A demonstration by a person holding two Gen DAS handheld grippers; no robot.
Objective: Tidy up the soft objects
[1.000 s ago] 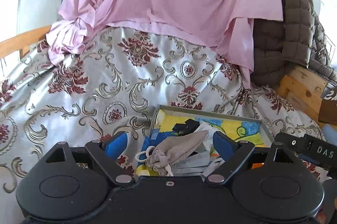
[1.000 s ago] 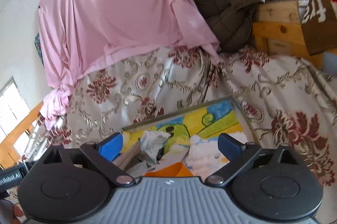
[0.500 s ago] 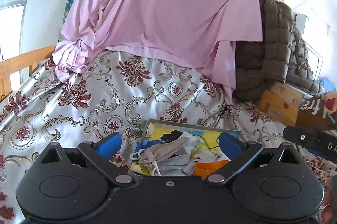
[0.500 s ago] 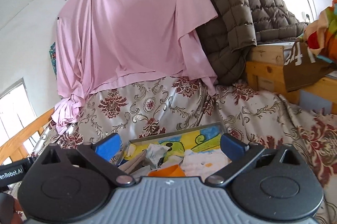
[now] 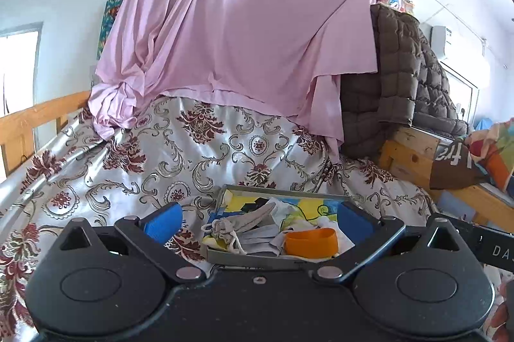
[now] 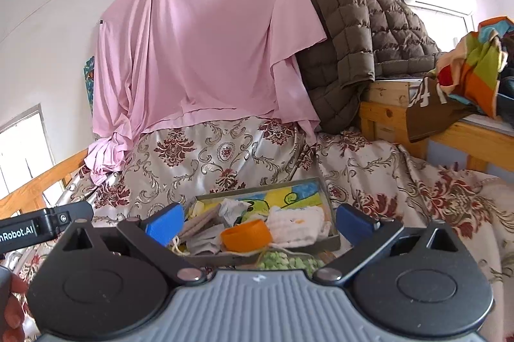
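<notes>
1. Both grippers have drawn back from the tray (image 5: 276,258) since a second ago, so that more of the pink sheet (image 5: 244,27) and the wall above it shows in each wrist view.
2. One left gripper (image 5: 257,221): its jaws have just been opening and now stand wide apart, with nothing between them; the tray lies beyond the two blue pads.
3. One right gripper (image 6: 258,221): its jaws likewise stand wide apart and hold nothing.
4. One grey tray with a bright picture on its floor sits on the flowered bedspread (image 5: 128,168), holding the soft things: one grey drawstring pouch (image 5: 237,221), one orange band (image 6: 246,234), one white knitted cloth (image 6: 297,226) and several crumpled pale pieces too jumbled to count.
5. One green knitted piece (image 6: 286,262) lies at the tray's near edge, partly hidden by the right gripper's body.
6. Behind the tray hangs the pink sheet; right of it, one brown quilted jacket (image 6: 363,46) drapes over a wooden frame (image 6: 388,114).
</notes>
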